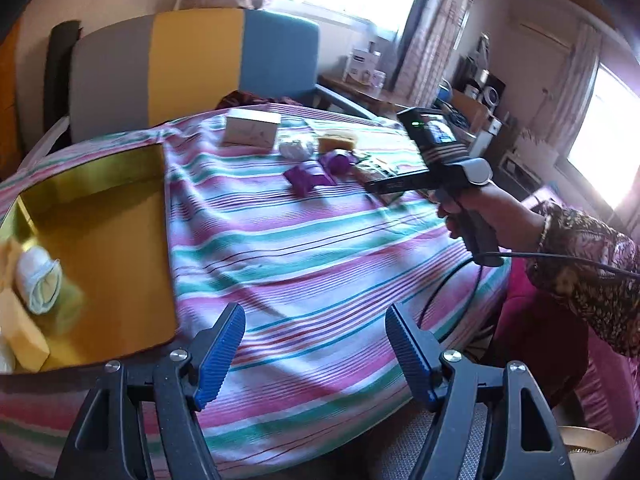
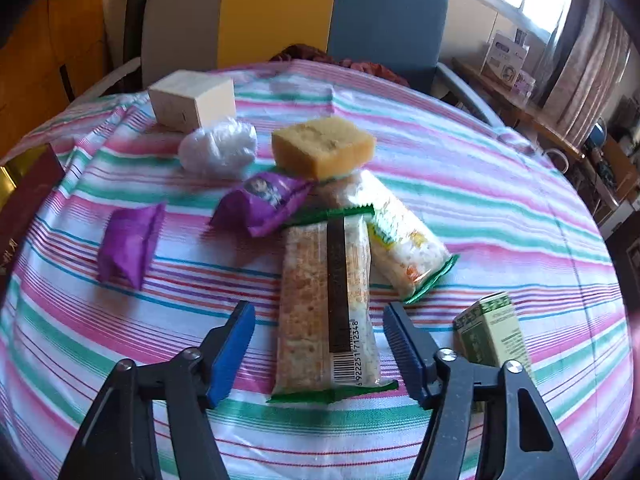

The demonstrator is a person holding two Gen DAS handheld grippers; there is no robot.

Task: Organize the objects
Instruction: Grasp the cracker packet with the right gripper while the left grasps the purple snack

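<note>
Gold rectangular tin tray [image 1: 120, 208] sits at 9 o'clock in the left wrist view, on the striped-cloth table [image 1: 304, 248]. Inside it, near corner: a rolled white-and-pale-green cloth [image 1: 38, 280], a pale yellow sponge block [image 1: 22, 334] touching it at 7 o'clock. Rest of the tray floor is bare.

Loose items cluster at 12–1 o'clock of the left tongs [image 1: 314, 354]: white cardboard box [image 1: 251, 130], clear plastic-wrapped bundle [image 1: 295, 149], yellow sponge cake block [image 1: 337, 142], two purple foil snack packs [image 1: 310, 178].

Open cloth runs between the tray's right edge and that cluster. Table edge drops off at 4 o'clock, with a black cable [image 1: 448, 288] hanging over it.

Left tongs: spread wide, nothing between the pads, nothing touched.

Right tongs [image 2: 319, 350]: partly spread, straddling the near end of a clear-wrapped cracker bar with green crimped ends [image 2: 324, 308]. Pads stand just beside the wrapper on both sides, with gaps showing, so no grip. A second similar bar [image 2: 404, 240] lies at 1 o'clock, angled. Small green carton [image 2: 494, 332] stands at 3 o'clock, just beside the right finger. The person's hand [image 1: 486, 216] grips the right handle.
</note>
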